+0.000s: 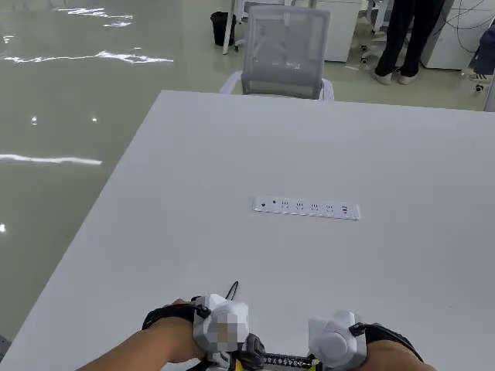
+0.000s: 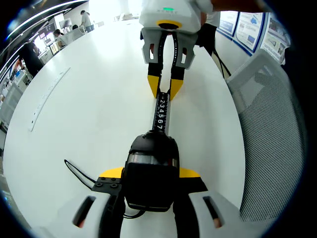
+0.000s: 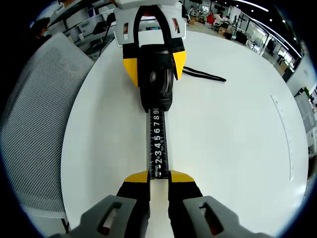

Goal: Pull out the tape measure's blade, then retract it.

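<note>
A black tape measure case (image 2: 150,171) sits between the yellow-tipped fingers of my left gripper (image 2: 150,174), which is shut on it. Its numbered blade (image 2: 161,113) runs a short way across the white table to my right gripper (image 2: 165,89), whose tips are shut on the blade's end. From the right gripper view the blade (image 3: 157,144) leads from my right gripper (image 3: 158,177) up to the case (image 3: 156,82) held by the left gripper (image 3: 154,64). Low in the head view, the blade (image 1: 286,360) spans between the two grippers, left gripper (image 1: 224,357) and right gripper (image 1: 313,362).
A white power strip (image 1: 306,208) lies mid-table. The case's black wrist strap (image 3: 203,75) trails on the table. A grey mesh chair (image 1: 285,52) stands at the far edge, another mesh chair (image 2: 270,129) beside the near edge. People stand in the background.
</note>
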`<action>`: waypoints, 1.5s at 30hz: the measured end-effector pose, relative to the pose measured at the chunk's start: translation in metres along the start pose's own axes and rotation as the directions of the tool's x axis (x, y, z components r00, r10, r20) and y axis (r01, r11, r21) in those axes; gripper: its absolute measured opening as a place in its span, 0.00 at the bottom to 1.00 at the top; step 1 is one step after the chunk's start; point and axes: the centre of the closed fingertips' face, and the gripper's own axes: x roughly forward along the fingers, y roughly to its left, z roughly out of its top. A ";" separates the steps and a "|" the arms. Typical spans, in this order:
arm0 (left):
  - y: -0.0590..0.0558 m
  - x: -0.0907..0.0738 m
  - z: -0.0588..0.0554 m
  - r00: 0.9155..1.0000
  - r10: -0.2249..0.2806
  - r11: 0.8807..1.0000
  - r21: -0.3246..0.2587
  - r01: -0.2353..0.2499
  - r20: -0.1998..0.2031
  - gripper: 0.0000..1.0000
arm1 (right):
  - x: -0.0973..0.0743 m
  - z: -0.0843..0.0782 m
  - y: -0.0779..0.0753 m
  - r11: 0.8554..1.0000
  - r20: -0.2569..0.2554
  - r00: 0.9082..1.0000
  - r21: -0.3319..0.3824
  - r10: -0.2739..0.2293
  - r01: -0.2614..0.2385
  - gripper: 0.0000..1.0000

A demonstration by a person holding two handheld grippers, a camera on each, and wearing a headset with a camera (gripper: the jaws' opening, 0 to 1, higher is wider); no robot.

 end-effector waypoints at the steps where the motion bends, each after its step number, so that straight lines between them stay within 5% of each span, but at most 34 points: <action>1: 0.000 0.000 0.000 1.000 0.000 1.000 0.000 0.000 0.000 0.33 | 0.000 -0.001 0.000 1.000 -0.001 1.000 0.001 -0.001 0.001 0.11; 45: -0.001 0.001 -0.001 1.000 0.000 1.000 0.001 0.000 -0.012 0.33 | -0.015 -0.031 -0.002 1.000 -0.014 1.000 0.019 -0.016 0.016 0.11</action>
